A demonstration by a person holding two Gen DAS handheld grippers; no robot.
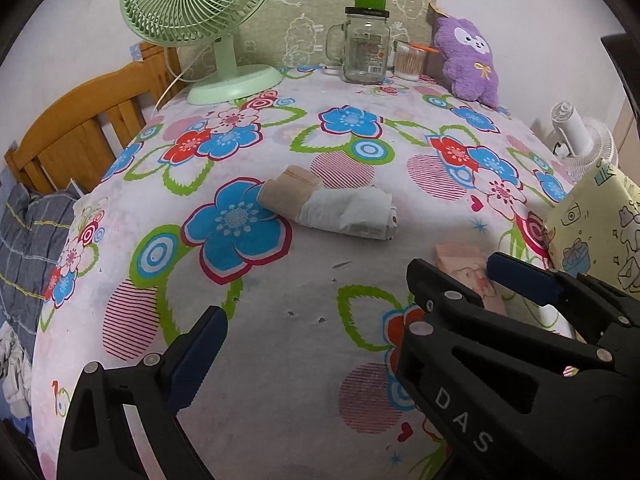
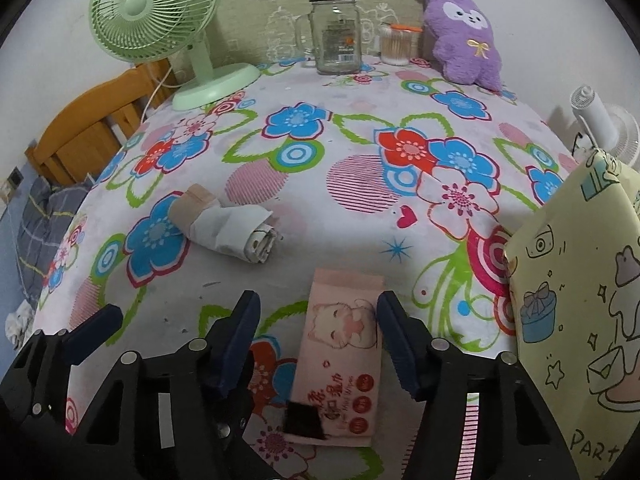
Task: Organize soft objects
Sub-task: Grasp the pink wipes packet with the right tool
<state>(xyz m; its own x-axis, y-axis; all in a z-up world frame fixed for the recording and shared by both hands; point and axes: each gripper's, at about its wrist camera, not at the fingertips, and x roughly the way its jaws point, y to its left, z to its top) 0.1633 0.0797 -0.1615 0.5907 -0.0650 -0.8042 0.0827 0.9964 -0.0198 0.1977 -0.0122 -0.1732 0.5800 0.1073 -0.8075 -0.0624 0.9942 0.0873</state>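
Observation:
A pink wet-wipes pack [image 2: 340, 360] lies on the flowered tablecloth between the fingers of my open right gripper [image 2: 316, 344], which straddles it without closing. The pack also shows in the left wrist view [image 1: 472, 276]. My left gripper [image 1: 316, 320] is open and empty, low over the cloth to the left of the right gripper [image 1: 480, 280]. A rolled beige-and-white cloth bundle [image 1: 332, 208] [image 2: 228, 224] lies further out. A purple plush toy [image 1: 468, 60] [image 2: 464, 36] sits at the table's far right.
A green desk fan [image 1: 200, 12] [image 2: 156, 20], a glass mug jar [image 1: 366, 48] [image 2: 336, 36] and a cotton-swab cup [image 1: 410, 60] stand at the back. A yellow gift bag [image 2: 576, 320] [image 1: 600, 236] stands at the right. A wooden chair [image 1: 80, 132] is at the left.

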